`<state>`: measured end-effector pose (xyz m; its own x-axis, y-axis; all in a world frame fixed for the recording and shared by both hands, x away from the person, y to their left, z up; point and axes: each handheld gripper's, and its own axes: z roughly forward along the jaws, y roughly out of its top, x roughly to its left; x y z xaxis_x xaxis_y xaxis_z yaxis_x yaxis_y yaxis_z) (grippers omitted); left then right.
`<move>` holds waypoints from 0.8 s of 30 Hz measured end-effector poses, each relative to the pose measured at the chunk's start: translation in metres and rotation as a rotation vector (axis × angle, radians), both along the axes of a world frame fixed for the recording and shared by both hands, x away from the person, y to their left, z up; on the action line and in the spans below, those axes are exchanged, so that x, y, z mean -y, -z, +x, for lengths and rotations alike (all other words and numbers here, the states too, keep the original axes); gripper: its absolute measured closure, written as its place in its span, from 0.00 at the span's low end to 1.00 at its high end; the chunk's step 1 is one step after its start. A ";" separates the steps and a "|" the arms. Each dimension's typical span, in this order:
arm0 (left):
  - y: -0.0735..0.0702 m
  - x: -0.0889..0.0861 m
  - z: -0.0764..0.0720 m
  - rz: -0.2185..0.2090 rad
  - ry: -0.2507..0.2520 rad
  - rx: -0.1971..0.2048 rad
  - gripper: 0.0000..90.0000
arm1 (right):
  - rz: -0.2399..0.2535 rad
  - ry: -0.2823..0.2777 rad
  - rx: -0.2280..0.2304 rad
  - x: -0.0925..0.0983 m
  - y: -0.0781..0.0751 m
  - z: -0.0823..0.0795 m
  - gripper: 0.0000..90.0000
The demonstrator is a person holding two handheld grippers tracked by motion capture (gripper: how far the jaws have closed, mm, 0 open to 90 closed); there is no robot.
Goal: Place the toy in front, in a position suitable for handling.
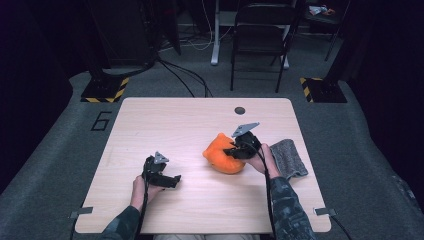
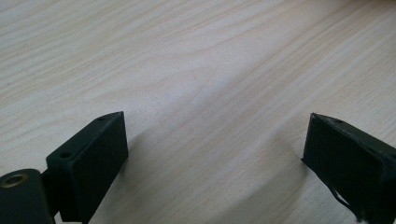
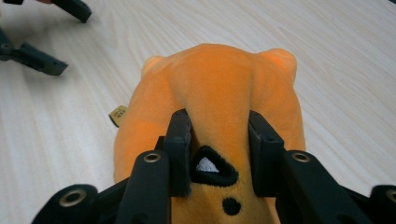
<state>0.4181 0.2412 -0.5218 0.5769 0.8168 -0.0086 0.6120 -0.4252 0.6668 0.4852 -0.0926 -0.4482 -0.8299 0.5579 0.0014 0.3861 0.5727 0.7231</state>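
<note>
Pinching: right gripper [image 3: 219, 135] is squeezing a fold of the orange plush toy [image 3: 219, 84], pads denting the fabric either side of the black stitched patch w/ white centre; fingers [image 3: 180, 140] are sitting narrow, plush bulging btwn them.
Left fingers: left gripper [image 2: 215, 140] is holding its jaws spread wide, nothing btwn, bare table [image 2: 187, 56] under them.
Handling: toy is looking soft, light, squashy; likely deforming rather than slipping, not fragile. Best hold is prob. a thick fold of the body, not the small tan tag [image 3: 118, 115].
Toy place: lying right of table centre in the high view [image 1: 224, 152], nearer the right edge; grey cloth [image 1: 290, 157] lying just beyond, by that edge.
Hand pose: right hand [image 1: 262, 160] is reaching in from the toy's right side, gripper roughly level, pointing left; left hand [image 1: 142, 185] is resting low near the front-left part, gripper [image 1: 161, 172] well apart from the toy.
</note>
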 end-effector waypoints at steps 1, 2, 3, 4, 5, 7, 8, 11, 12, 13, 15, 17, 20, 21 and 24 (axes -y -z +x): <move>0.000 0.000 0.000 -0.005 -0.004 0.005 0.07 | 0.016 0.010 -0.005 0.001 0.000 0.001 0.70; 0.000 0.000 0.000 0.000 0.000 0.001 0.07 | 0.008 0.019 -0.009 0.001 -0.001 0.001 0.69; 0.000 0.000 0.000 -0.001 -0.003 0.003 0.07 | 0.007 0.018 -0.007 0.001 -0.002 0.001 0.64; 0.001 0.001 0.000 -0.005 -0.007 0.007 0.07 | 0.009 0.036 -0.011 0.001 -0.002 0.000 0.61; 0.000 0.000 0.000 -0.001 -0.003 0.000 0.07 | 0.010 0.038 -0.016 0.001 -0.003 0.000 0.57; 0.000 0.001 0.000 -0.001 -0.003 0.000 0.07 | 0.019 0.084 -0.031 0.000 -0.006 0.000 0.43; 0.000 0.001 0.000 0.002 -0.003 0.001 0.07 | 0.033 0.093 -0.052 0.000 -0.009 -0.001 0.36; 0.000 0.001 0.000 0.001 -0.004 -0.003 0.07 | 0.078 0.209 -0.073 -0.002 -0.020 -0.006 0.22; 0.000 0.001 0.000 0.005 -0.003 -0.002 0.07 | 0.087 0.271 -0.095 -0.003 -0.023 -0.008 0.20; 0.000 0.001 0.000 0.003 -0.004 -0.004 0.07 | 0.081 0.324 -0.108 -0.005 -0.026 -0.009 0.17; 0.000 0.002 0.000 -0.001 -0.009 -0.001 0.07 | 0.051 0.391 -0.117 -0.008 -0.028 -0.014 0.15; 0.000 0.002 0.000 0.003 -0.006 -0.006 0.07 | 0.067 0.431 -0.138 -0.011 -0.027 -0.018 0.13; 0.000 0.003 0.000 -0.003 -0.016 0.000 0.07 | 0.082 0.470 -0.137 -0.016 -0.022 -0.021 0.13; 0.000 0.003 0.001 -0.001 -0.015 -0.003 0.07 | 0.079 0.489 -0.144 -0.018 -0.021 -0.022 0.16; 0.000 0.003 0.001 0.003 -0.014 -0.004 0.07 | 0.044 0.517 -0.125 -0.023 -0.010 -0.022 0.27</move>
